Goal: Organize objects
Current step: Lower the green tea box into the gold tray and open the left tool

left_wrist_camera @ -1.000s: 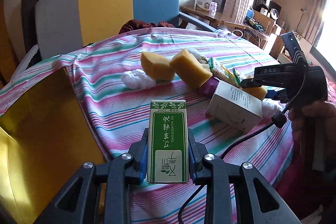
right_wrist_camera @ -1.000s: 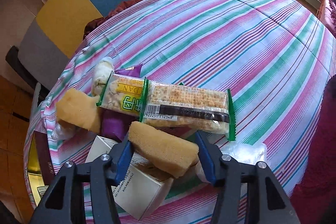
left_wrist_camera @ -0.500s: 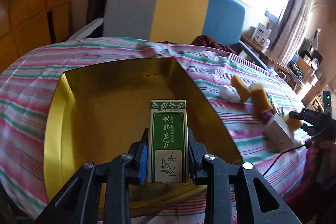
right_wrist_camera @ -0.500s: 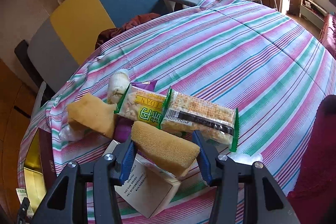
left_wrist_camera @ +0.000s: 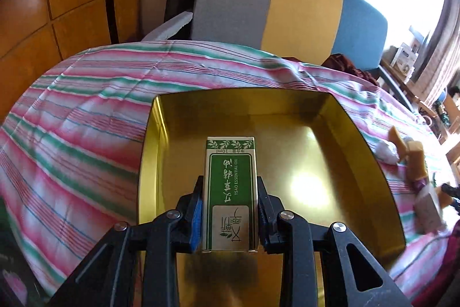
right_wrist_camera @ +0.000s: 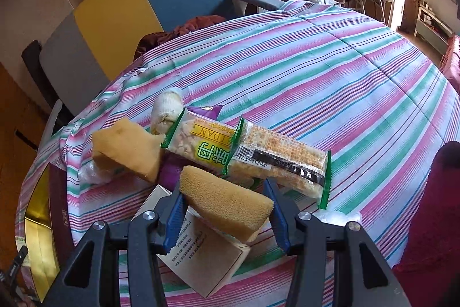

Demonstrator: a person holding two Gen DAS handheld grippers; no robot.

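Observation:
My left gripper (left_wrist_camera: pixel 230 203) is shut on a green and white essential-oil box (left_wrist_camera: pixel 229 192) and holds it over the inside of the gold tin tray (left_wrist_camera: pixel 371 163). My right gripper (right_wrist_camera: pixel 225 209) is shut on a yellow sponge wedge (right_wrist_camera: pixel 227 203), held just above a white carton (right_wrist_camera: pixel 201 261). Behind it lie two snack bars in clear green-edged wrappers (right_wrist_camera: pixel 250 154), a second yellow sponge (right_wrist_camera: pixel 129 151), a purple packet (right_wrist_camera: pixel 172 171) and a white rolled cloth (right_wrist_camera: pixel 168 111).
The round table has a striped cloth (right_wrist_camera: pixel 330 76). A grey, yellow and blue chair (left_wrist_camera: pixel 287 5) stands behind it. The tray's corner (right_wrist_camera: pixel 37 226) shows at the left edge of the right wrist view. White plastic wrap (right_wrist_camera: pixel 339 216) lies near the front edge.
My left gripper has swung left with the green box, from over the object pile to over the gold tray. My right gripper has lifted the sponge slightly and tilted.

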